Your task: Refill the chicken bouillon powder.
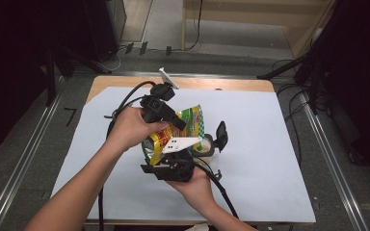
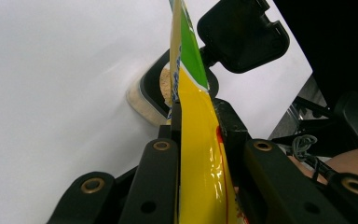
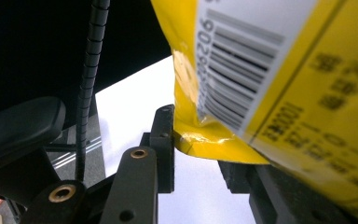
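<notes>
Peering past both hands, we see the left gripper (image 2: 200,140) clamped on the glossy yellow-green snack pouch (image 2: 198,154); the right gripper (image 3: 205,154) pinches its corner, the round clear-walled container (image 2: 144,100) half hidden behind.

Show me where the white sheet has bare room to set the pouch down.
The sheet is bare right of the container to its right edge, and left of the left hand to its left edge. The middle is crowded: pouch, container and both grippers.
</notes>
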Available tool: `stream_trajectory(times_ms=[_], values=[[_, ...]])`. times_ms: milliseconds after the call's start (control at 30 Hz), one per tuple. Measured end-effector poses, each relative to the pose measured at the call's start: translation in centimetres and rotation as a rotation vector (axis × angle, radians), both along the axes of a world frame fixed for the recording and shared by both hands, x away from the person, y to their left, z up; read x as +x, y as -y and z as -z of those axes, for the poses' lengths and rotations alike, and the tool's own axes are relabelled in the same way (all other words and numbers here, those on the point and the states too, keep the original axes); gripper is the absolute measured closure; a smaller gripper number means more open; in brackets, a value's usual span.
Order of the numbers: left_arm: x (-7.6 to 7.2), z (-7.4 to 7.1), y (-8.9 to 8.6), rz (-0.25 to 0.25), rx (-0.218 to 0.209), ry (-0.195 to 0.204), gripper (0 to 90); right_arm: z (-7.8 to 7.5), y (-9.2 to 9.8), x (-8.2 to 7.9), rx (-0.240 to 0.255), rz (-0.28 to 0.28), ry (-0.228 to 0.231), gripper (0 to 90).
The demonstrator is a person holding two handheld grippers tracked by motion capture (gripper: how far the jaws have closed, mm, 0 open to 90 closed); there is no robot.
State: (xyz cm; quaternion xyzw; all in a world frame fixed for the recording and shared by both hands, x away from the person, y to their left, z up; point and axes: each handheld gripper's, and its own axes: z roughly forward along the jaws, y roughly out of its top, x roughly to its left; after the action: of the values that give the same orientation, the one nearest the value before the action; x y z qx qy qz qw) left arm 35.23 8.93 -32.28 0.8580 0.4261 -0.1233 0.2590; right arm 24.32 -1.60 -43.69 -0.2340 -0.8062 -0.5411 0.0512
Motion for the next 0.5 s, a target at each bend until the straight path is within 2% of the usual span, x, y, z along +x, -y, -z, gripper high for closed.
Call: stream_trajectory(times_ms=[133, 500], values=[[-0.05, -0.17, 0.1, 0.002, 0.001, 0.006, 81.3, -0.06, 0.06, 0.08, 0.023, -0.001, -0.022, 71.2], [-0.34, -0.88, 0.37, -0.002, 0.021, 0.04, 82.5, -0.35, 0.21, -0.04, 0.032, 0.009, -0.008, 70.9]])
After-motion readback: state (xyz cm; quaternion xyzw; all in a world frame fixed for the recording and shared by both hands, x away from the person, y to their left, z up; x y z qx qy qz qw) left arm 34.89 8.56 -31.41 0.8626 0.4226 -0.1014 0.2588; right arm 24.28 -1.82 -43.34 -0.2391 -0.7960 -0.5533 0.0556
